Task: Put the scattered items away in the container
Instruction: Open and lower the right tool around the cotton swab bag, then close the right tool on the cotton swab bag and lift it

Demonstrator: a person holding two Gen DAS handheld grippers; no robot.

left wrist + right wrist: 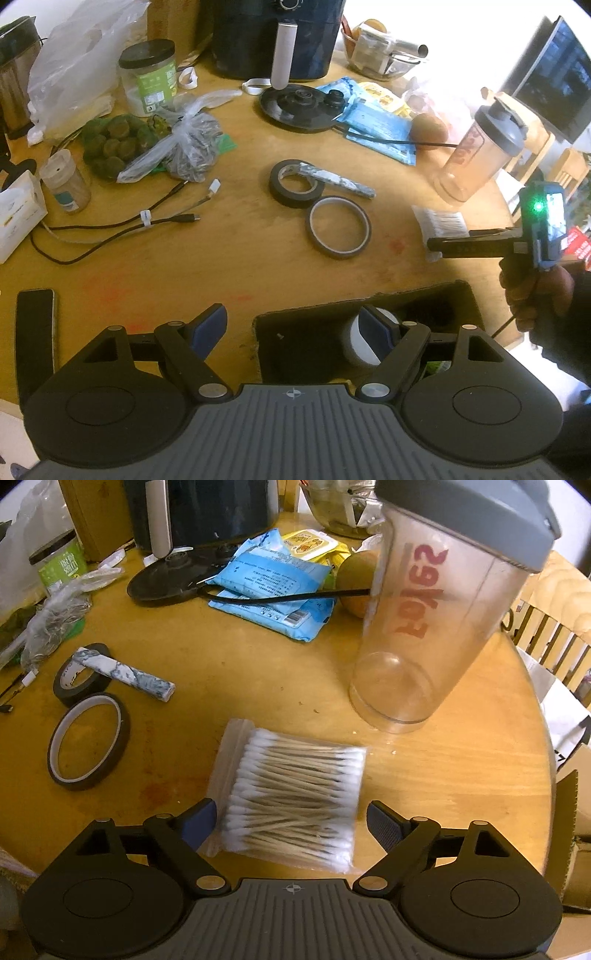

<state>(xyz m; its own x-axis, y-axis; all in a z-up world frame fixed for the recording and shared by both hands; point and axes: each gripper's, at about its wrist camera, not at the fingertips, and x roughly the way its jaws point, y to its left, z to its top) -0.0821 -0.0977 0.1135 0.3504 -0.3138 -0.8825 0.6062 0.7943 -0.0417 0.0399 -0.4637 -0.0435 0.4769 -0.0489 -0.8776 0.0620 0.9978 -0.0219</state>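
**Cotton swabs framed between wide jaws on a crowded table**

Inside the cardboard box (424, 295), a white roll (354, 343) is partly hidden behind a finger of the left hand-held gripper (295, 325); the box's other contents are too dark to make out. The bag of cotton swabs (291, 797) lies flat on the table (221, 657), its near end between the fingers of the right hand-held gripper (291, 823), jaws spread wide and gripping nothing. The left hand-held gripper, equally wide and empty, hovers at the box's edge.
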